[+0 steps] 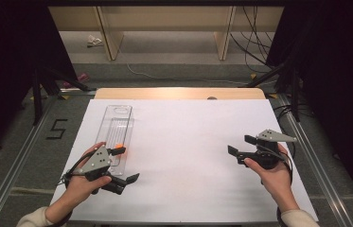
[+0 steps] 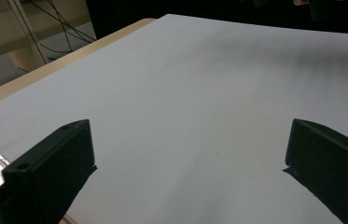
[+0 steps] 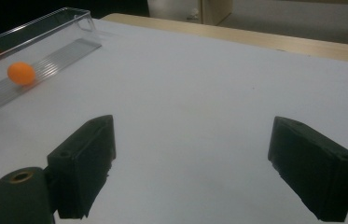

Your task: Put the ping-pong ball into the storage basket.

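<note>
two claws apart, one ball in one tray

counts: 2 claws, 1 clear tray (image 1: 117, 124), 1 orange ball (image 3: 21, 73), 1 white sheet (image 1: 188, 156) over the worktop (image 1: 179, 93).
left claw (image 1: 127, 164) sits at the tray's near end, jaws wide apart, nothing btwn them. right claw (image 1: 240, 144) is well apart on the sheet's right side, jaws also spread, empty.
ball lies inside the tray, near its near end, just beside the left claw's far jaw; can't tell if they touch.
</note>
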